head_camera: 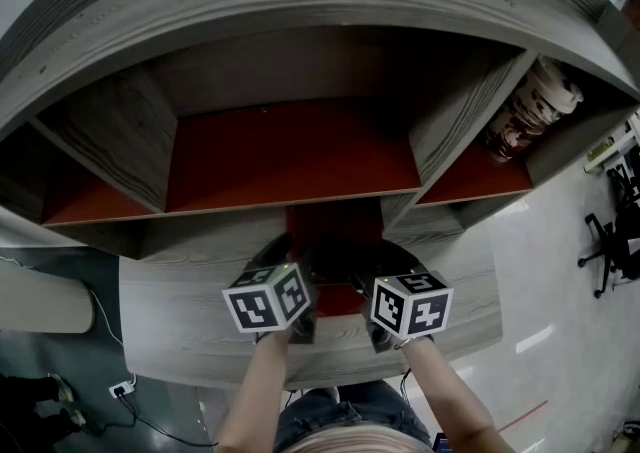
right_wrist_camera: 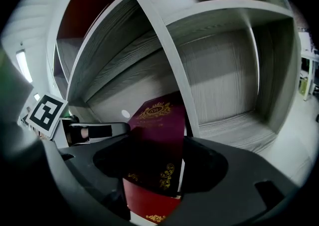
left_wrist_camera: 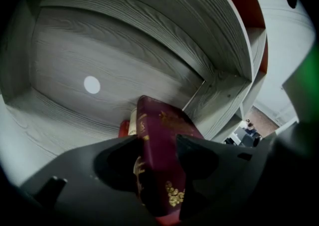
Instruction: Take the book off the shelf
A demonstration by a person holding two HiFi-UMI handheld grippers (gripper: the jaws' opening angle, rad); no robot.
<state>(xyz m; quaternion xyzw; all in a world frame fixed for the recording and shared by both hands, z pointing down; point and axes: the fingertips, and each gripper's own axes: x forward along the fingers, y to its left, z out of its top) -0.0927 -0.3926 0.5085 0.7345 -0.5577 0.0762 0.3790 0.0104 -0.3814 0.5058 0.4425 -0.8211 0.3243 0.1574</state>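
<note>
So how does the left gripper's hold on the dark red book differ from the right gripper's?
The left gripper pinches the dark red book at its spine; the right gripper has its gold-crested cover between its jaws. The left gripper stands at the book's left, the right gripper at its right. Both grip this book.

Shelf (head_camera: 190,286): grey wood grain, with red panels inside the compartments. The left gripper (head_camera: 292,313) and right gripper (head_camera: 388,319) sit side by side at the centre of the shelf's lower edge, marker cubes up, with a forearm behind each. A dark red book (head_camera: 333,231) shows between them in the central lower compartment. The upper right compartment holds a stack (head_camera: 530,106) of printed items. A cable (head_camera: 125,396) lies on the floor off the lower left corner. A chair (head_camera: 605,241) stands off the right edge.
</note>
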